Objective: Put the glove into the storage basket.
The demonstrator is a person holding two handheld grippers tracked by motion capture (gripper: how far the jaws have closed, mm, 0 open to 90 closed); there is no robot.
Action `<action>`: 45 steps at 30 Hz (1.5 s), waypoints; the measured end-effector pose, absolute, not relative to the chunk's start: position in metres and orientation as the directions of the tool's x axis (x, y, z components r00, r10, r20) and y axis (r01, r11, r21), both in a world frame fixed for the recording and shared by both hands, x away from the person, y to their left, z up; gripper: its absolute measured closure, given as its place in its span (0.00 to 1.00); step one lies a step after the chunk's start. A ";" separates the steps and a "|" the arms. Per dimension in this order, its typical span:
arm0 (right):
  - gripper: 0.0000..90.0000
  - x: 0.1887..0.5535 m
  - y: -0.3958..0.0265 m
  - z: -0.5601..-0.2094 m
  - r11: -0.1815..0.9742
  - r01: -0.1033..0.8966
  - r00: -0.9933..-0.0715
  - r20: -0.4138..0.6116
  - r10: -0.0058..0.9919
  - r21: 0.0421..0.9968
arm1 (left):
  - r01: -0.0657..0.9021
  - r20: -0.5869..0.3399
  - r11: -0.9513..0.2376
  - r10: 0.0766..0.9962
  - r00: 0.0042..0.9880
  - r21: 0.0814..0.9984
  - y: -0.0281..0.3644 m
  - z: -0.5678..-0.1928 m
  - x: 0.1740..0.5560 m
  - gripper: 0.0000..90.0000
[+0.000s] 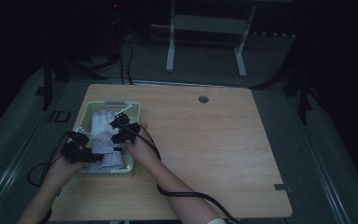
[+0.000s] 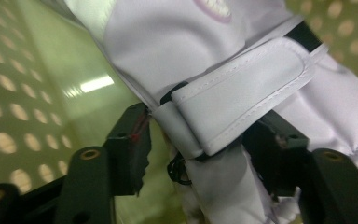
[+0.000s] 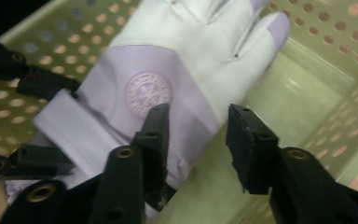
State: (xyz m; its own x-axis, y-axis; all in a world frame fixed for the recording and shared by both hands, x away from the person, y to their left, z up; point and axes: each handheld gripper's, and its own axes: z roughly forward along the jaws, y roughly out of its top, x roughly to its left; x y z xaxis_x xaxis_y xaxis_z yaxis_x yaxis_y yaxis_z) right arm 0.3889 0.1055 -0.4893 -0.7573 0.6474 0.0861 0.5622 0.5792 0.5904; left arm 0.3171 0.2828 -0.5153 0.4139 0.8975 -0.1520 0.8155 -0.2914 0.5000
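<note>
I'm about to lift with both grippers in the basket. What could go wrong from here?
1. The left gripper straddles only the glove's wrist strap; the strap may peel open or slip out.
2. The right gripper is open beside the glove's edge, so closing may catch only a thin fold.
3. The light perforated basket might shift or lift if fabric snags.

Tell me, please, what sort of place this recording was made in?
Probably a lab or studio set up for recording, not a home. A bare wooden desk with a cable hole stands alone on grey flooring, dark all round, with stand legs behind it and cables on the floor.
</note>
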 end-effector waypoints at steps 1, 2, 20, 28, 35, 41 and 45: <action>0.60 0.389 0.105 -0.488 0.581 0.556 -0.763 0.088 0.640 0.594 | 0.801 -0.156 -0.277 0.897 0.414 0.531 0.283 -0.514 0.313 0.41; 0.56 0.388 0.104 -0.488 0.585 0.548 -0.771 0.088 0.631 0.598 | 0.792 -0.153 -0.265 0.900 0.407 0.550 0.283 -0.512 0.310 0.34; 0.17 0.383 0.072 -0.470 0.586 0.456 -0.847 0.125 0.516 0.670 | 0.679 -0.207 -0.140 0.892 0.403 0.721 0.256 -0.490 0.278 0.11; 0.16 0.379 0.048 -0.458 0.575 0.415 -0.866 0.113 0.487 0.705 | 0.618 -0.210 -0.149 0.858 0.469 0.772 0.228 -0.475 0.271 0.11; 0.16 0.379 0.026 -0.452 0.567 0.410 -0.864 0.106 0.492 0.714 | 0.598 -0.207 -0.198 0.817 0.539 0.776 0.198 -0.476 0.268 0.11; 0.16 0.378 -0.004 -0.452 0.570 0.394 -0.865 0.082 0.495 0.721 | 0.564 -0.238 -0.181 0.773 0.588 0.806 0.179 -0.475 0.267 0.11; 0.16 0.377 -0.018 -0.452 0.554 0.391 -0.860 0.076 0.505 0.735 | 0.540 -0.234 -0.190 0.750 0.619 0.820 0.165 -0.473 0.265 0.11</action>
